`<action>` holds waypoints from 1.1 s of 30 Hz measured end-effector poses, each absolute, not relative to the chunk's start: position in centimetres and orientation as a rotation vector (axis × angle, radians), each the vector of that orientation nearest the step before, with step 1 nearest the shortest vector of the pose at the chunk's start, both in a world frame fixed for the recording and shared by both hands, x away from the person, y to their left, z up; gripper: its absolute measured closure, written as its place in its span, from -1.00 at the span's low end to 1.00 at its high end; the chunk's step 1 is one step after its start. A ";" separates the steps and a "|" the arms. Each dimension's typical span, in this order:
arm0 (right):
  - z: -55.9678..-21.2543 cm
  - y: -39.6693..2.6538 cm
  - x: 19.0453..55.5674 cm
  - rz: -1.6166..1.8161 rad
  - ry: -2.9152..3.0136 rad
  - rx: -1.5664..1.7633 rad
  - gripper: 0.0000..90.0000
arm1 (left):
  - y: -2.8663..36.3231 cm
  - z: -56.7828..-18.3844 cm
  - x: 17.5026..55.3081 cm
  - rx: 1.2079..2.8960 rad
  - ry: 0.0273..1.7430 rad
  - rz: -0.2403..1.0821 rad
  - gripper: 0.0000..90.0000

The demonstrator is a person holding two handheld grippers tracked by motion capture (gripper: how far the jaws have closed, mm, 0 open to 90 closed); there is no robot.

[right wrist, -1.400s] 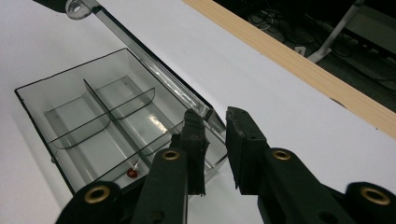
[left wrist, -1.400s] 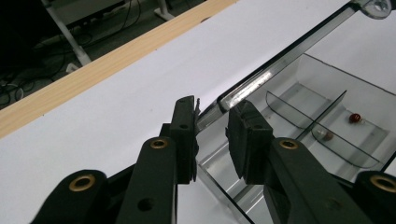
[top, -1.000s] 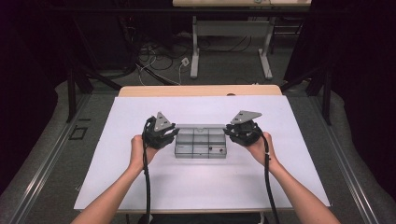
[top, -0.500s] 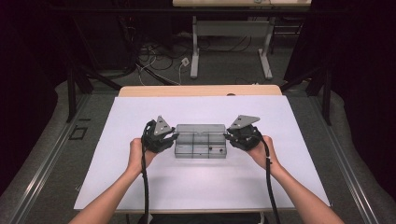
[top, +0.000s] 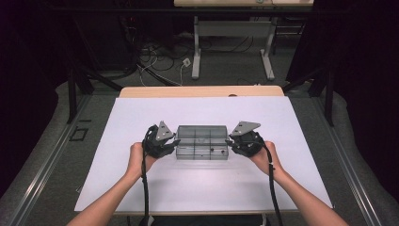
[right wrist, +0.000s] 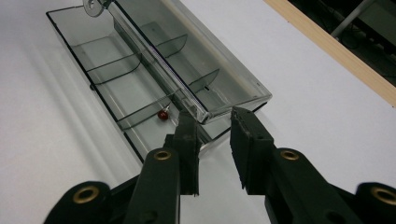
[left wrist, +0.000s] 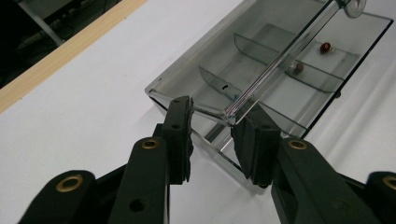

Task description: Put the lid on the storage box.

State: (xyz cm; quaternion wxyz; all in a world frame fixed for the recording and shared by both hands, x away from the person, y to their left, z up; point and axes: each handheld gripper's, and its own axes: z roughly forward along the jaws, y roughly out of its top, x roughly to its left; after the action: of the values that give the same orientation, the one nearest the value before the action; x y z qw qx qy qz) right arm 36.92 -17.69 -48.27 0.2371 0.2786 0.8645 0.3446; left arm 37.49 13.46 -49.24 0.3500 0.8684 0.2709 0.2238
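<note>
White tabletop [top: 202, 188]: clear box [top: 202, 142] lies between both grippers' parted fingers [left wrist: 180, 135].

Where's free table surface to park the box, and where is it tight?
Free: white table between clear compartment box and the wooden far edge; also the near strip between both forearms. Tight: box ends, with left gripper and right gripper against them.

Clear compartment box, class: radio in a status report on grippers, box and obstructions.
Left gripper and right gripper just opening, one at each end. Clear compartment box on white table, lid raised, small beads inside. Nothing in the way.
</note>
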 end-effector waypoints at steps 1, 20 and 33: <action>-48.3 -17.7 36.9 0.944 2.375 0.758 0.62 | 13.5 -49.3 37.4 2.254 0.702 0.579 0.48; -49.2 -17.7 36.0 0.909 2.411 0.761 0.58 | 13.8 -50.1 37.0 2.312 0.712 0.538 0.30; -48.9 -18.8 34.7 0.940 2.438 0.885 -0.13 | 16.0 -50.4 35.8 2.364 0.837 0.446 -0.62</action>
State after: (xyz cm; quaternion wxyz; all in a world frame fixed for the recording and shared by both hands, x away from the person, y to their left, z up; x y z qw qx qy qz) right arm 34.67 -18.81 -48.93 0.1902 0.3148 0.8677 0.3345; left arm 35.84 15.96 -50.42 0.2927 0.8874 0.3143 0.1675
